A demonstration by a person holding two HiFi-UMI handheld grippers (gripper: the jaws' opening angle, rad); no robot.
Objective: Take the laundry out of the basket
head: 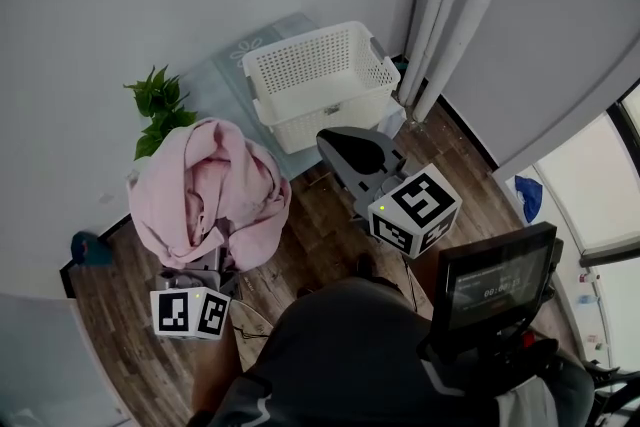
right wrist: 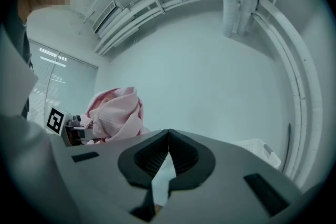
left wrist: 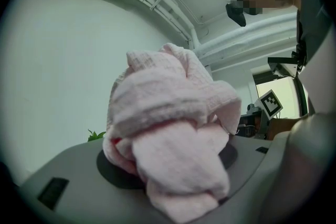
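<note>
at the far left the left gripper (head: pixel 207 260) is clenched on the laundry (head: pixel 205 187), a bundle of pink cloth. in the left gripper view the cloth (left wrist: pixel 170 128) is bunched between the jaws and spills over them. the laundry is held up over the wood floor (head: pixel 315 225), outside the basket and to its left. a plant (head: pixel 160 105) stands just behind it by the wall. the white basket (head: pixel 320 80) sits further right, near the corner. in front of the basket is the right gripper (head: pixel 365 155). its jaws are pressed together at the tips and grasp nothing. white pipes (head: pixel 450 5) run up the corner beside the basket. a dark screen (head: pixel 495 285) stands at the lower right.
</note>
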